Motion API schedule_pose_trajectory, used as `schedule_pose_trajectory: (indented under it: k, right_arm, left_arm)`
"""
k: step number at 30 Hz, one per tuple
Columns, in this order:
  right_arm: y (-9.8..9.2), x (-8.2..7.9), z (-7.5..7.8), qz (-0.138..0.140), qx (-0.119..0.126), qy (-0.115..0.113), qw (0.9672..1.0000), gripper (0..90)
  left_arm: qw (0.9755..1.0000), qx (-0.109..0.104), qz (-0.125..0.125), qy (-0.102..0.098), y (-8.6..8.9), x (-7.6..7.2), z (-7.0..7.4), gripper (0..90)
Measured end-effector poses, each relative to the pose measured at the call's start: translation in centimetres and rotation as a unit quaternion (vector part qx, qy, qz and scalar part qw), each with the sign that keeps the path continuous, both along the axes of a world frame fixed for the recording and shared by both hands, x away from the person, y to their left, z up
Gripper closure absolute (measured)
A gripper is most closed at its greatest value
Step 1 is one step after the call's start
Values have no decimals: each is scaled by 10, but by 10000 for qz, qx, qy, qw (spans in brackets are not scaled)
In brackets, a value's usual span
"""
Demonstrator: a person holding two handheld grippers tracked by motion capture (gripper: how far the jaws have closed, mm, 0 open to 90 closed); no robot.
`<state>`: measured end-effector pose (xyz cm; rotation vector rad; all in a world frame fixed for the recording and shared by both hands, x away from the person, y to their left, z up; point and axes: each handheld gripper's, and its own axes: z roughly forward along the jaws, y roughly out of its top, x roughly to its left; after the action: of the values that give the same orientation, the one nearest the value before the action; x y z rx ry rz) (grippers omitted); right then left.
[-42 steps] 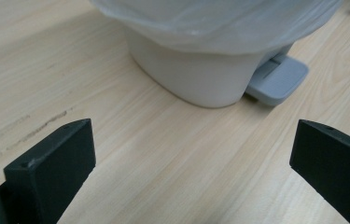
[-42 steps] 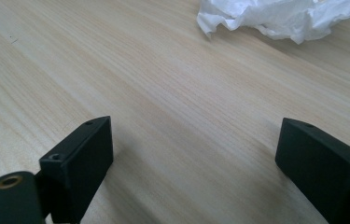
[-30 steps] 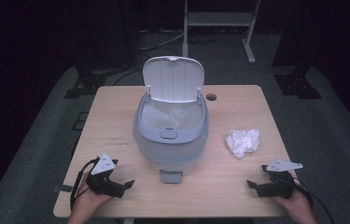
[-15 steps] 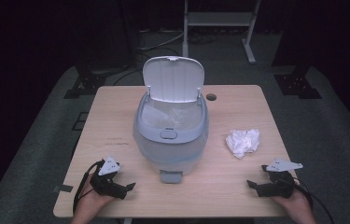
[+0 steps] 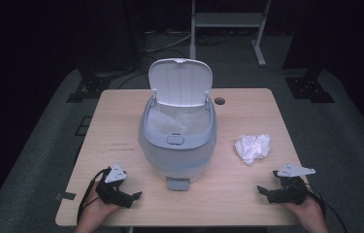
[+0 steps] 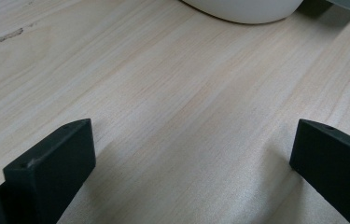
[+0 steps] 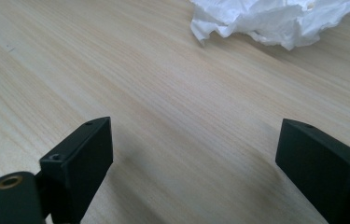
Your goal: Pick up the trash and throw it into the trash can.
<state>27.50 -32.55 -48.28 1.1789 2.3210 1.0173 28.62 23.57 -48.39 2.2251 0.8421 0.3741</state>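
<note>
Cut off at the top edge of the right claw's view: crumpled white tissue, lying on pale grained wooden worktop right of the lidded grey bin. Left claw and right claw both spread wide, gripping nothing.

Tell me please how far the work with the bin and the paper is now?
Done: the bin's lid stands open, with a liner inside the bin. In hand: nothing; the left gripper and right gripper rest open near the table front edge. Left, probably: the crumpled paper lies on the table beside the bin, not picked up.
</note>
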Motion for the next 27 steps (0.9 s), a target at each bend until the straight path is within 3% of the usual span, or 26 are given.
schedule_pose_trajectory:
  k: [27]
  right_arm:
    - [3, 22, 22, -205, 271, -297, 9990, 100]
  left_arm:
    - [10000, -3, -35, 3, 0, 0, 0, 0]
